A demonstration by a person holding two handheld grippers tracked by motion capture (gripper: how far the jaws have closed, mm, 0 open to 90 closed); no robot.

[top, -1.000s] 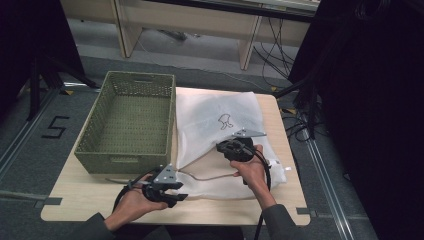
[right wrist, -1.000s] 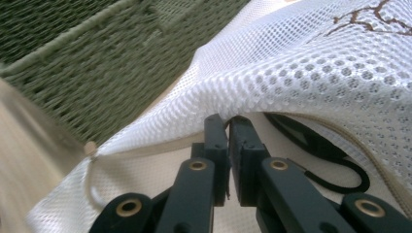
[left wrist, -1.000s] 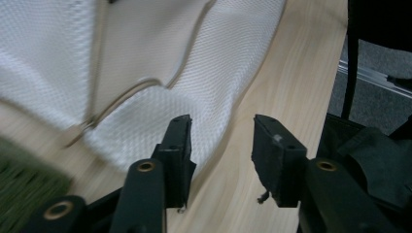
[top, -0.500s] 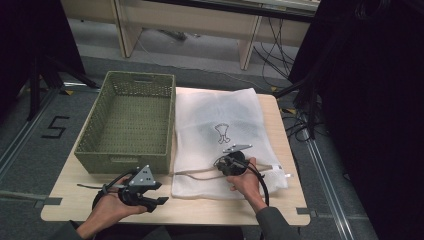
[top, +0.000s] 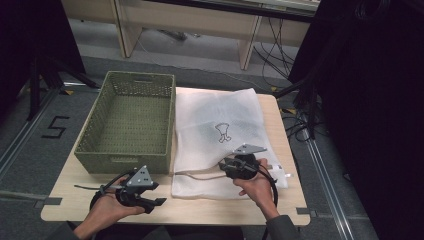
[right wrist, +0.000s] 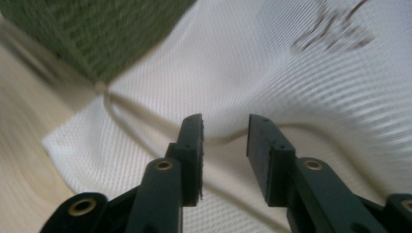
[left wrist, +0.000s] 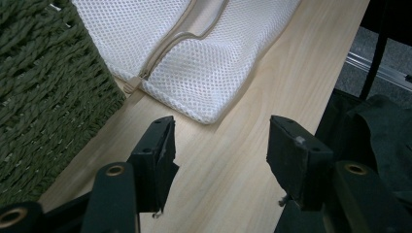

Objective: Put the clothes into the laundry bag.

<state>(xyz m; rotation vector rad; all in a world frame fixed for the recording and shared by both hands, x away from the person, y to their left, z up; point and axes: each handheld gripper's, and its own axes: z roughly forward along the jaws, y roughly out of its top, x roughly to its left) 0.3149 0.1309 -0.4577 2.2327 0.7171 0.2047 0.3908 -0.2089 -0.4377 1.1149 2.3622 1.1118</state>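
At the near left of the pale wooden worktop [top: 75,205], the left hand-held gripper [top: 159,202] rests with its jaws spread and nothing between them; they have just been opening, and the near left corner of the white mesh bag [top: 220,120] lies just beyond. The right hand-held gripper [top: 223,165] sits over the bag's near edge — its jaws have just been opening too, parted above the soft, fine netting without pinching it. A beige zip runs along that edge. Far left stands the rectangular green woven basket [top: 100,164], touching the bag's left side.

White mesh bag [top: 225,135] flat on table, beside basket.
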